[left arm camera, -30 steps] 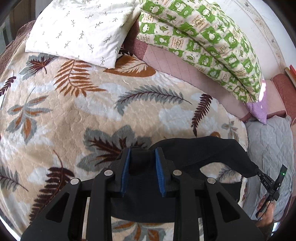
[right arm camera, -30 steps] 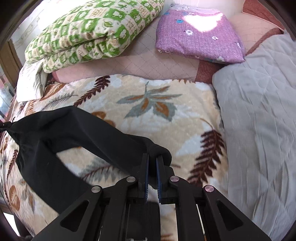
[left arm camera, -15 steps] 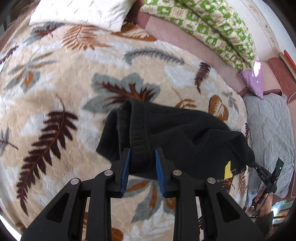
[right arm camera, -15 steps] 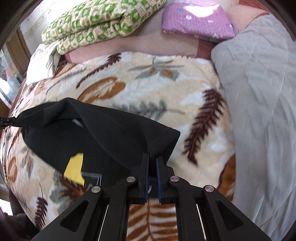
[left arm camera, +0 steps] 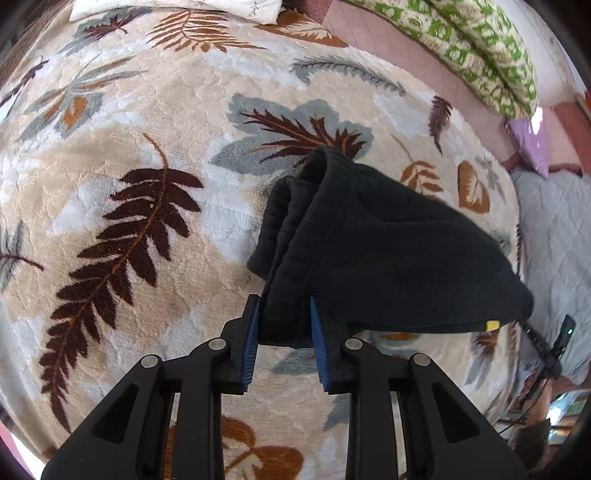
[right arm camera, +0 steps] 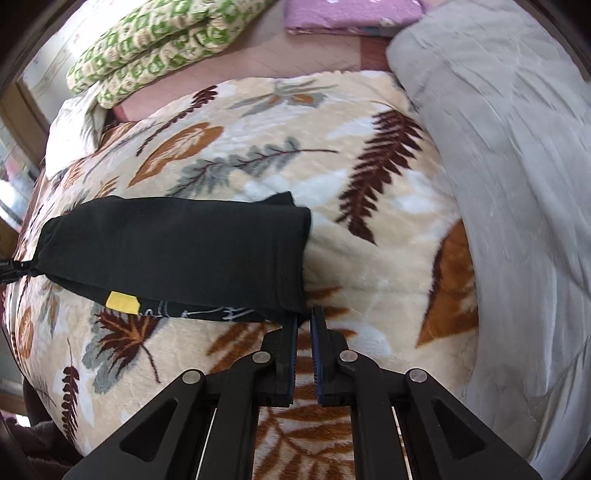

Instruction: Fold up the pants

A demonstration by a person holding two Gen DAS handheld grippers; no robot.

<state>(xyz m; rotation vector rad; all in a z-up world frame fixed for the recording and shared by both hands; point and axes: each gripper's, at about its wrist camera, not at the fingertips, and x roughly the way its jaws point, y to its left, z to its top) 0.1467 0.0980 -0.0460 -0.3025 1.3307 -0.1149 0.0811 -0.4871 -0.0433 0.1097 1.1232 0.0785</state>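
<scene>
Left gripper (left arm camera: 284, 321) fingers clamp black pants (left arm camera: 369, 251) waistband; right gripper (right arm camera: 303, 332) fingers narrow, pinching opposite corner.

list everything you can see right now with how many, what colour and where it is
black pants: one, black with a yellow tag, bunched on the leaf blanket, held at both ends
leaf blanket: one, cream with brown and grey leaves, covering the bed
green quilt: one, green and cream check, folded at the far edge
white pillow: one, white with small sprigs, far end in the left view
purple bedding: one, purple, folded at the far end
grey quilt: one, grey, beside the leaf blanket
left gripper: one, black with blue pads, jaws around the thick ribbed end of the pants
right gripper: one, black with blue pads, jaws nearly together at the pants' other corner
</scene>
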